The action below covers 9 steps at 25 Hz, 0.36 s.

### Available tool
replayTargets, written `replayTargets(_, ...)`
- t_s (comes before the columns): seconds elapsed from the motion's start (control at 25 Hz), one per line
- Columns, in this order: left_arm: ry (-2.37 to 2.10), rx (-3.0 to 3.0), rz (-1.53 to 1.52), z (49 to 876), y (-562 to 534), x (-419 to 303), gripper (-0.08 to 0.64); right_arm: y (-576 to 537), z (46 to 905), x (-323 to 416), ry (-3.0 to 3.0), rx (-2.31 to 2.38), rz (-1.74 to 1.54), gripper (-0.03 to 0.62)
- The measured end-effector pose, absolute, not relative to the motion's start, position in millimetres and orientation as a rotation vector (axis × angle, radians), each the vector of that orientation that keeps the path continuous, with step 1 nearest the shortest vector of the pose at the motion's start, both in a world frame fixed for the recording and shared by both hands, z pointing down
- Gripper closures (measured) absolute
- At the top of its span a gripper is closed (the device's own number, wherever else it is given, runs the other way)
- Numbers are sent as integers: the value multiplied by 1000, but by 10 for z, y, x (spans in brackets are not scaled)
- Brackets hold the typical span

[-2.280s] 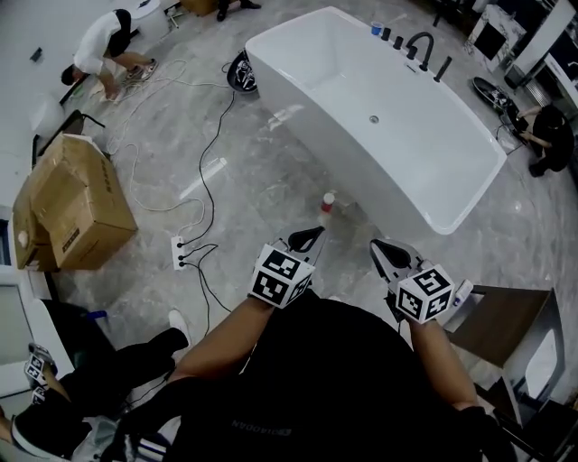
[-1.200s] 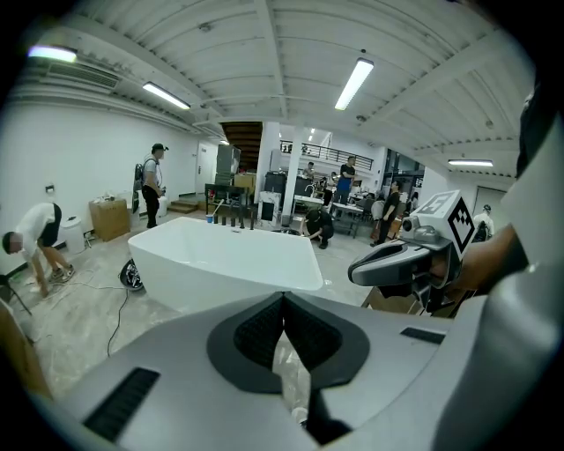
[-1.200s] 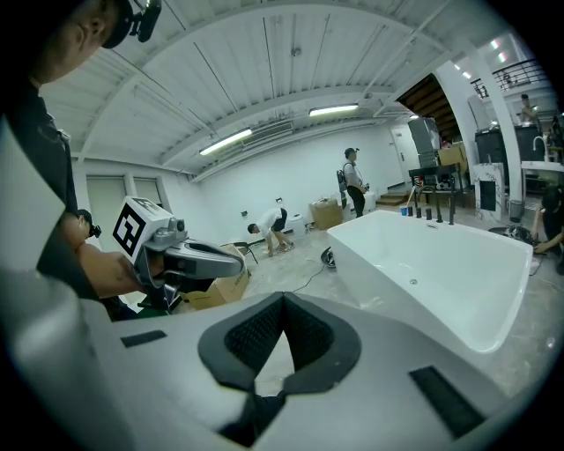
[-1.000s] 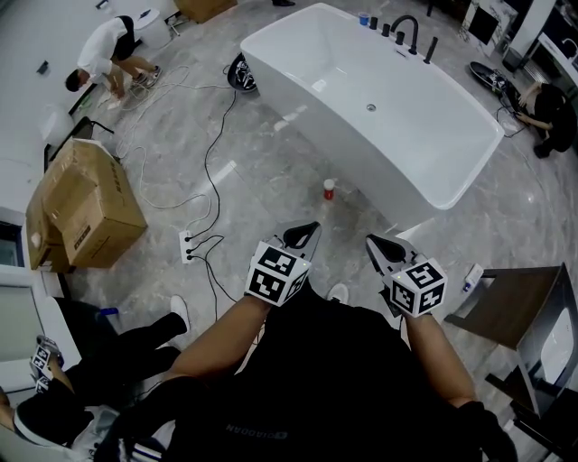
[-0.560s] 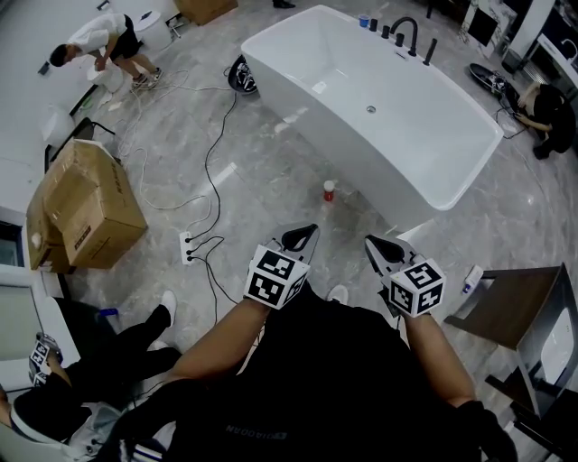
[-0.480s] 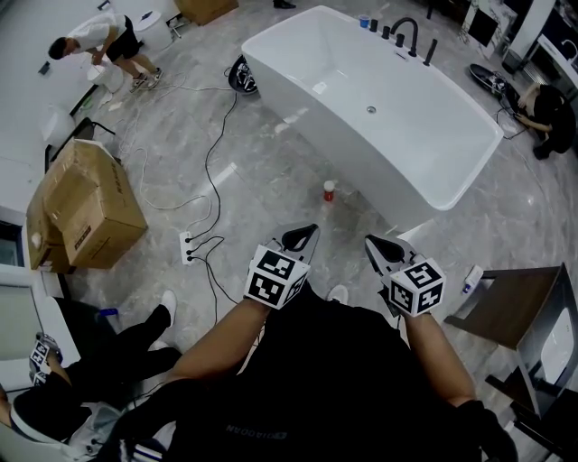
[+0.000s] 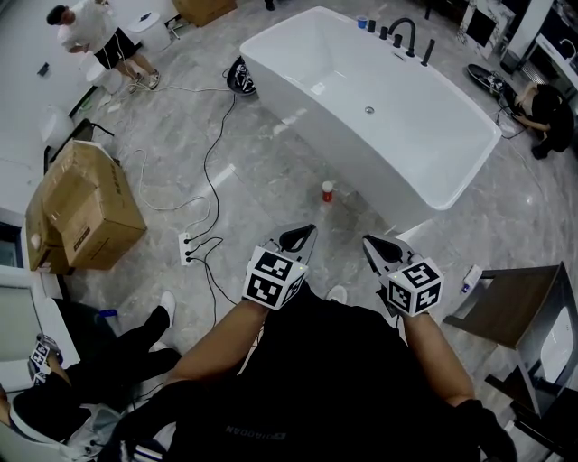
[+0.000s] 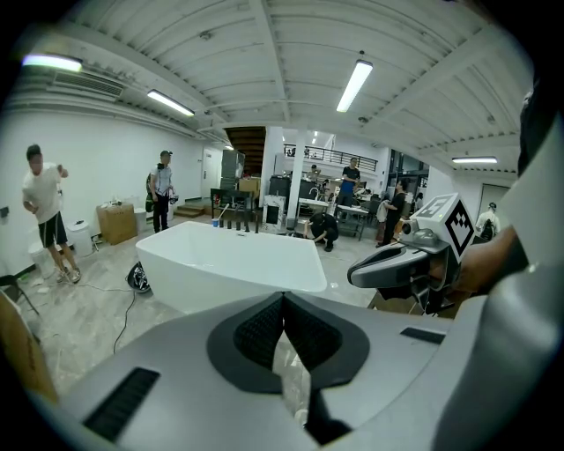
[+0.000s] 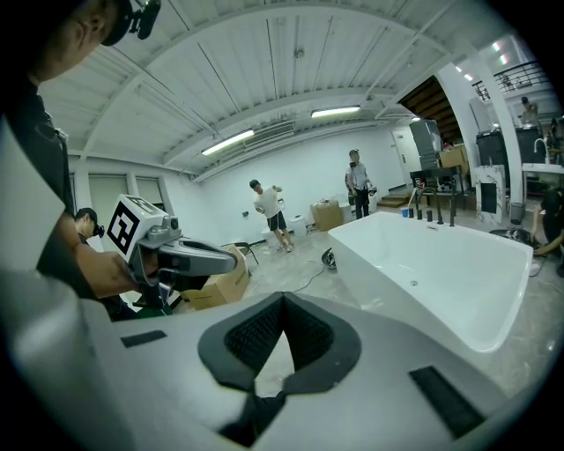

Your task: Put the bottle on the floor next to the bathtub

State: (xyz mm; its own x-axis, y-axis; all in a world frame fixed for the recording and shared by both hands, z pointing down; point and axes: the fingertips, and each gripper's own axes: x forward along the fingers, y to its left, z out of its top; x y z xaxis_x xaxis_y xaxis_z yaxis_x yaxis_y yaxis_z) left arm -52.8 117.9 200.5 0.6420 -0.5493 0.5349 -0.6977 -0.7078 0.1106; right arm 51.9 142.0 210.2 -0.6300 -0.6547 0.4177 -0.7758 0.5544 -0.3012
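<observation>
The bottle (image 7: 327, 191), small with a red cap, stands upright on the grey marble floor, right beside the long side of the white bathtub (image 7: 307, 108). My left gripper (image 7: 305, 232) hovers well short of it, jaws shut and empty. My right gripper (image 7: 368, 244) hangs beside it at the same height, shut and empty too. The left gripper view has my left gripper's pads (image 8: 282, 299) meeting, with the bathtub (image 8: 220, 264) ahead and the right gripper (image 8: 357, 275) alongside. The right gripper view has closed pads (image 9: 282, 304) and the left gripper (image 9: 251, 258).
A cardboard box (image 7: 81, 203) sits at the left, with a power strip (image 7: 185, 245) and black cables running across the floor. A black faucet (image 7: 406, 32) stands at the tub's far end. People are at the top left (image 7: 86, 27) and right (image 7: 546, 117). A brown stand (image 7: 501, 307) is at the right.
Both grippers have drawn back from the bottle, which stays on the floor by the tub. The person at top left has stood up and shifted.
</observation>
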Motion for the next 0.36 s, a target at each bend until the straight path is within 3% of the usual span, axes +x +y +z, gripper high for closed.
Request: replayTargets(0.36, -1008, 2556, 683, 2012, 1178, -524, 545, 1417, 2124, 536, -2532, 1190, 684, 557)
